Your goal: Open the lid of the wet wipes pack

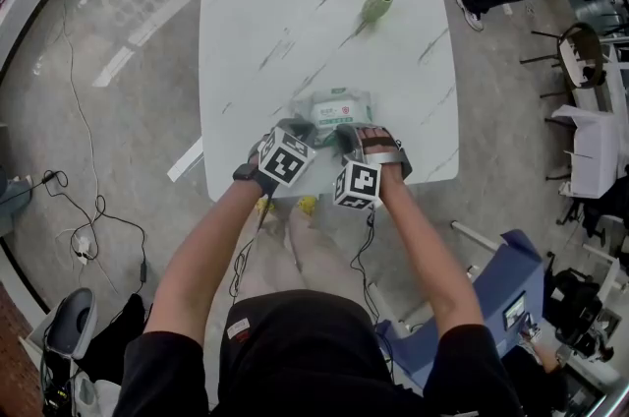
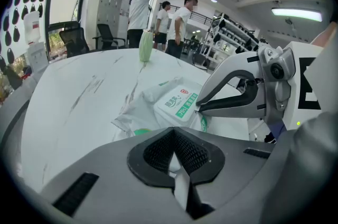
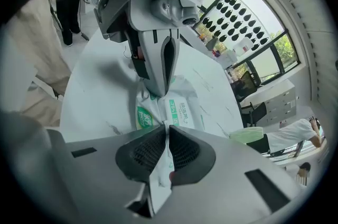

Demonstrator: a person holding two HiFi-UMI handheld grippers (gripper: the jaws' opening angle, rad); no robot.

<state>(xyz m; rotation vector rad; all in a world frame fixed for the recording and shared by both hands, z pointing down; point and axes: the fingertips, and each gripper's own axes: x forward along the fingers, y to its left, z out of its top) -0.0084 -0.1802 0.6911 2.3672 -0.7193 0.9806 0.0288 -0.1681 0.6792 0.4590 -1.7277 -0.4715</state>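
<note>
Although the soft white-and-green plastic wet wipes pack (image 1: 339,108) is already gripped at its near edge, its white rectangular flip lid (image 2: 177,102) lies flush and looks unopened, so by my reading the real work of the task is not yet done. Nearest the camera, the person's bare forearms (image 1: 201,258) reach forward and down from the body, converging until the wrists sit close together at the table's front edge. The grey two-jaw left gripper (image 1: 297,132) points steeply down, and its ribbed black pads (image 2: 158,153) are pressed together on a fold of white wrapper film, pinning the pack in place. The matching right gripper (image 1: 354,135), just beside it and tilted much the same, also has its jaws together with white material caught between them. From its own view it is hard to tell whether that is the lid's lip or only the film next to it, though the left gripper view puts its tips right at the lid's near corner. The pack lies flat on the white marble-patterned table (image 1: 265,31), close to the front edge. What is left, I judge, is to raise that lid while the left gripper holds the pack down. Farther back a pale green vase (image 1: 376,5) stands well apart, and beyond the table are several standing people (image 2: 141,11).
</note>
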